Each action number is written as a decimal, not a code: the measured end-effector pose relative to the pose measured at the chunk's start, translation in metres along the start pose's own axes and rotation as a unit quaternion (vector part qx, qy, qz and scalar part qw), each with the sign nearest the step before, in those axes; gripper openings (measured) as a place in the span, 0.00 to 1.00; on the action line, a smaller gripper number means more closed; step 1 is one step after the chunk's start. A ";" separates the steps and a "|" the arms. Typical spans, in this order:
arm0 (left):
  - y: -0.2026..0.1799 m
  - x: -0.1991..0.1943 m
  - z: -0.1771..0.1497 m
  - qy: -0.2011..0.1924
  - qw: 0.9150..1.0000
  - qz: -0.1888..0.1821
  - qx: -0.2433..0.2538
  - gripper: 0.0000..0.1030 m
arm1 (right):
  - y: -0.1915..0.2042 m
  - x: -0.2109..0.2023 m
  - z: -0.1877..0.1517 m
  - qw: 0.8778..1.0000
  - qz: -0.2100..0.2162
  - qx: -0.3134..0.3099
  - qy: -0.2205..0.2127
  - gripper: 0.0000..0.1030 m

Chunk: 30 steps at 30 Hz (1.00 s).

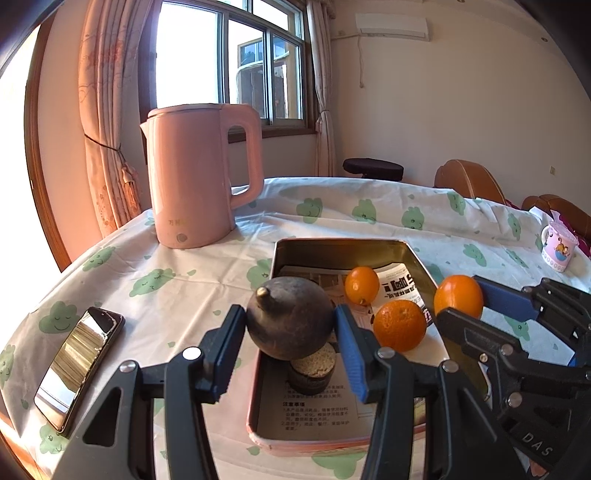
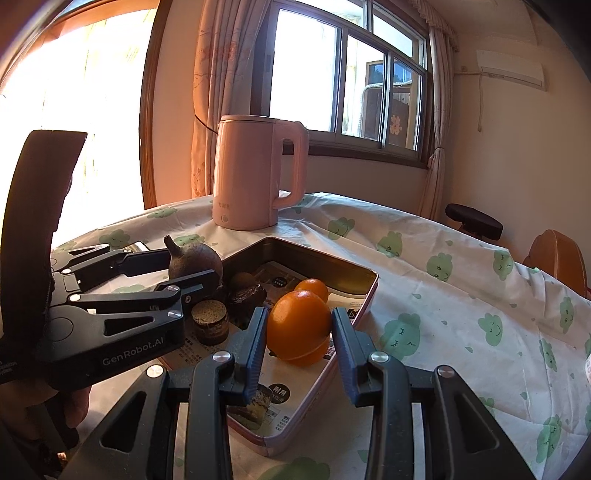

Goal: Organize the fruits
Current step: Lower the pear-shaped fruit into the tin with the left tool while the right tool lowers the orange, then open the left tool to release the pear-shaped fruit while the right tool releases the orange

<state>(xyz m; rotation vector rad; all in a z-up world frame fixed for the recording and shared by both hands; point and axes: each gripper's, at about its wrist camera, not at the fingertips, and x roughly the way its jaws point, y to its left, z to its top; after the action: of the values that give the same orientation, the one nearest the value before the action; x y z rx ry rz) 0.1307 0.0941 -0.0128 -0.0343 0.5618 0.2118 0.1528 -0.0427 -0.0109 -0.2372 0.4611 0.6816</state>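
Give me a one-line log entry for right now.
left gripper: shut on dark fruit | right gripper: shut on orange | both above tin

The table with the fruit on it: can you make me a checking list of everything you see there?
Surface: round table under a white cloth with green cloud faces.
Job's things: metal tin lined with printed paper; two oranges inside; a small cut dark piece inside too.
Clutter: pink kettle, phone, cartoon mug.
Grippers: left gripper fingers hold a dark round fruit over the tin; right gripper fingers hold an orange over it.
Cables: nothing seen on the table.
Surroundings: window, curtains, air conditioner, chairs.
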 end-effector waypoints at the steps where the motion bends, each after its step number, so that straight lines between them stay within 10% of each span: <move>1: -0.001 0.002 0.000 0.004 1.000 -0.002 0.004 0.50 | 0.000 0.002 0.000 1.000 0.000 0.000 0.003 0.36; 17: -0.010 0.014 0.001 0.036 0.999 -0.012 0.024 0.56 | -0.003 0.021 -0.002 0.998 0.009 0.009 0.054 0.37; 30: -0.001 -0.002 0.000 -0.006 1.000 -0.005 0.002 0.85 | -0.012 0.006 -0.004 0.998 -0.044 0.036 0.024 0.69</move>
<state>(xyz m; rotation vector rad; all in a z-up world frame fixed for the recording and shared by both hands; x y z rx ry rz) 0.1295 0.0923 -0.0117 -0.0320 0.5496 0.2012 0.1637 -0.0493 -0.0165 -0.2056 0.5174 0.5743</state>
